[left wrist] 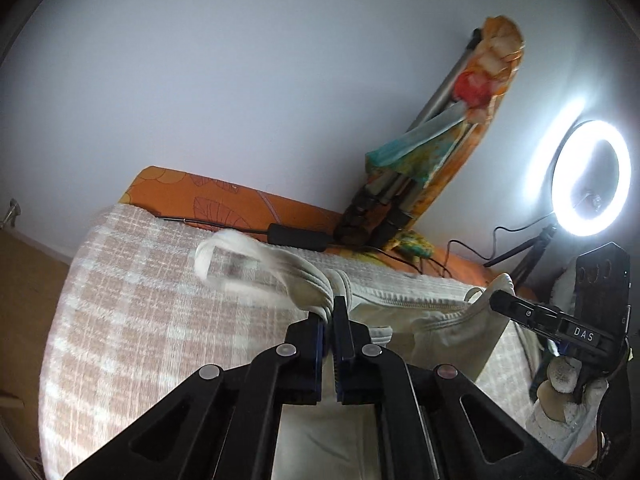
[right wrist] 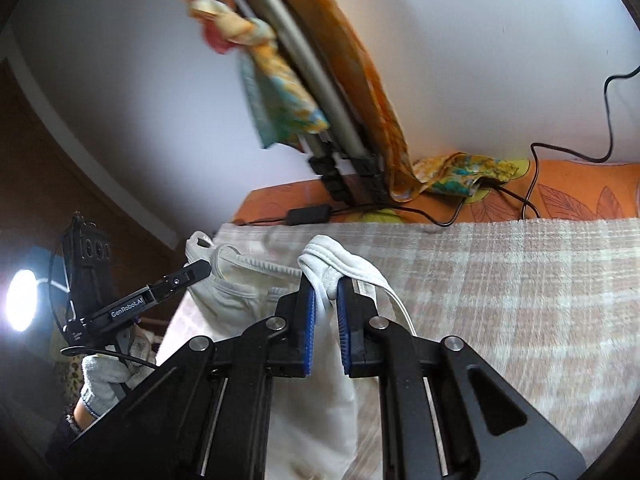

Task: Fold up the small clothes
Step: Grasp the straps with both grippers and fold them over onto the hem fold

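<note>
Garment [left wrist: 404,320] between our grippers, white and stretched sideways, its upper edge running from left gripper [left wrist: 329,312] across to right gripper [right wrist: 326,288]. Both are clenched on bunched cloth at that edge, and the body hangs toward us over the checked blanket [left wrist: 140,300].

At the bottom middle of the frame, the right gripper [right wrist: 326,292] pinches a bunched fold of the white garment [right wrist: 320,400] between its blue pads [right wrist: 309,312]. The cloth hangs down under it. At the left, the left gripper [right wrist: 198,270] holds another edge of the same garment, and a gloved hand [right wrist: 104,376] holds that tool. A checked blanket [right wrist: 500,300] fills the right side. A black cable [right wrist: 532,196] lies on the orange sheet [right wrist: 580,188] at the upper right. A bright lamp [right wrist: 22,300] glows at the far left.
</note>
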### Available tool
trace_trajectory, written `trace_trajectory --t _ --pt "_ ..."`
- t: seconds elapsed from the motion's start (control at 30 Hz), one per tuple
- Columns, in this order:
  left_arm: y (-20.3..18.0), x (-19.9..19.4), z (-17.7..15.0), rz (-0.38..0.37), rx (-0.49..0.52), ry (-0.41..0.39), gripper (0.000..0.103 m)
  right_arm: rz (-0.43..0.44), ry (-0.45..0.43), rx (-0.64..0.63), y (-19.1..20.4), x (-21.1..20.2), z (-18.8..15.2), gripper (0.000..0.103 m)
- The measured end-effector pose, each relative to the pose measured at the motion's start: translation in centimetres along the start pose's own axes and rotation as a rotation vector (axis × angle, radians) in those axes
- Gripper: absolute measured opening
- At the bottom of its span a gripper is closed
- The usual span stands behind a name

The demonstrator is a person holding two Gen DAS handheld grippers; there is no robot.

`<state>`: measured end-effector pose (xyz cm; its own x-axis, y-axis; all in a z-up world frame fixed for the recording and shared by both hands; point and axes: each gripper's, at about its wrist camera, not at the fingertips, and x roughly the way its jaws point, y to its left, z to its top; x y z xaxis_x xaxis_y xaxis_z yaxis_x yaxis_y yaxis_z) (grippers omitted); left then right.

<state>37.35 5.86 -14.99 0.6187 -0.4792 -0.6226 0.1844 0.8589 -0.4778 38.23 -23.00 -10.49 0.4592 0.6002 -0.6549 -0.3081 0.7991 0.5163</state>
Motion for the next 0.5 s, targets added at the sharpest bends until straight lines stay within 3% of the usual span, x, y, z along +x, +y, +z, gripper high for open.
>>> trace_trajectory --t 0.3,0.5 --pt "-1.4 -6.3 -4.2 0.010 0.039 -0.020 0.000 -0.001 0.017 -0.092 4.6 -4.5 -5.2 0.011" --pt "-0.8 -9.9 -9.5 0.009 0.027 -0.014 0.000 -0.034 0.049 -0.158 6.9 -6.3 -10.6 0.011"
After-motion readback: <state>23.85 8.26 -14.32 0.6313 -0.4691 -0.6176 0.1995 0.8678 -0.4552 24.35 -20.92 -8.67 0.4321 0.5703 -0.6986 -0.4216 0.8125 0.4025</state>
